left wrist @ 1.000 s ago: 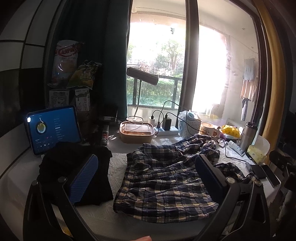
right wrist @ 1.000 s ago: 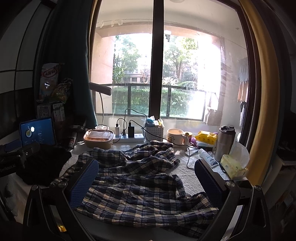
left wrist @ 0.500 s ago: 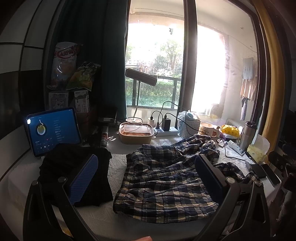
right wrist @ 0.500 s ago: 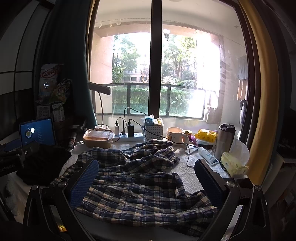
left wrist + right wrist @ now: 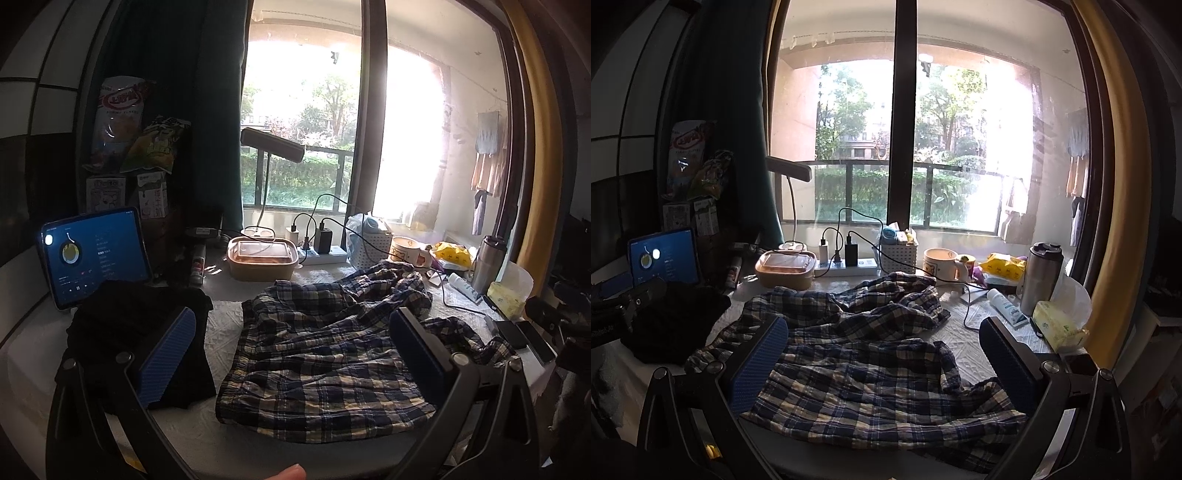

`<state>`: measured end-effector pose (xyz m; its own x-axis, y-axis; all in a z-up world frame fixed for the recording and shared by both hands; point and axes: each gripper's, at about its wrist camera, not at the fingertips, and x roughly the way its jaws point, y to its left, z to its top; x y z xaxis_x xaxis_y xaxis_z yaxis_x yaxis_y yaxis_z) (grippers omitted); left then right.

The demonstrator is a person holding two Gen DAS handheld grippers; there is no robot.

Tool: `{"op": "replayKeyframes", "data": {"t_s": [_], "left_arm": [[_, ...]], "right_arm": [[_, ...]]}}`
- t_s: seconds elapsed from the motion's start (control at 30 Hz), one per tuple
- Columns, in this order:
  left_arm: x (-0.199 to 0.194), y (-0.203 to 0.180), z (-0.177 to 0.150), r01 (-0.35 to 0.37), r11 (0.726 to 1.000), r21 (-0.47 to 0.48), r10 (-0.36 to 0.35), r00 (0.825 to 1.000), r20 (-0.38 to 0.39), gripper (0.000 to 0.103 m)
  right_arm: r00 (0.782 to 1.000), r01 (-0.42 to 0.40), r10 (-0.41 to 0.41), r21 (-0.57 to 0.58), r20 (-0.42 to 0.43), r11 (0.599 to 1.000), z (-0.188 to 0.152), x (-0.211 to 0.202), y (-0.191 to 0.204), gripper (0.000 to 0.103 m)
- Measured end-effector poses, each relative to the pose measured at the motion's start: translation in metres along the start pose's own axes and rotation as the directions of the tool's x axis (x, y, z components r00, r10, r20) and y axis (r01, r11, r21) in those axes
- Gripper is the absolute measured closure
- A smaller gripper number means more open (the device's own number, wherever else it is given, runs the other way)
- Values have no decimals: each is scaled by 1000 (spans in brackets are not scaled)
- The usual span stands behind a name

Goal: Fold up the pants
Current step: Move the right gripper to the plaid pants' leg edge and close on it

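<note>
The plaid pants point(image 5: 325, 354) lie crumpled and spread on the white-covered table point(image 5: 221, 332), navy and cream check. They also show in the right wrist view point(image 5: 857, 362). My left gripper point(image 5: 291, 354) is open and empty, held above the near edge with the pants between its blue pads. My right gripper point(image 5: 882, 354) is open and empty too, over the pants' near part. A black folded garment point(image 5: 122, 332) lies left of the pants, also in the right wrist view point(image 5: 672, 325).
A tablet point(image 5: 92, 254) stands at the left. A food box point(image 5: 262, 258), power strip point(image 5: 321, 254), white basket point(image 5: 897, 254), mug point(image 5: 940, 262), steel tumbler point(image 5: 1039, 277), tissue pack point(image 5: 1058, 325) and phones point(image 5: 524, 336) crowd the back and right. A charging cable point(image 5: 964, 295) runs beside the pants.
Both grippers have shifted only slightly; the views have drifted a little. The pants have not moved.
</note>
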<state>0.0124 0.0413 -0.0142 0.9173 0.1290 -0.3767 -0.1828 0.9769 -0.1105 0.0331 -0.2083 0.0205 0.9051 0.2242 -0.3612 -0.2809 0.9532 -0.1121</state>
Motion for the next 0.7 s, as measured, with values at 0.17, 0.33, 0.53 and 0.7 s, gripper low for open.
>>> {"op": "replayKeyframes", "data": {"t_s": [0.17,0.33,0.53,0.7], "left_arm": [[42,1,-6,28,999,17,-26,993,-111,0],[93,3,-11,23,999,26,-18,979,-203,0],[151,6,-1,22,998,64,-4,963,-269,0],[200,21,15,11,999,53,7,946,-324,0]], "right_arm": [[997,-40,41,16,-65,999,-8,33,-18,0],[977,-54,68,75,-204,996,-25,96,-47,0],[947,-35,73,125,-314,992,-30,170,-84,11],[940,-58,85,91,-330,994,-13,215,-101,13]]}}
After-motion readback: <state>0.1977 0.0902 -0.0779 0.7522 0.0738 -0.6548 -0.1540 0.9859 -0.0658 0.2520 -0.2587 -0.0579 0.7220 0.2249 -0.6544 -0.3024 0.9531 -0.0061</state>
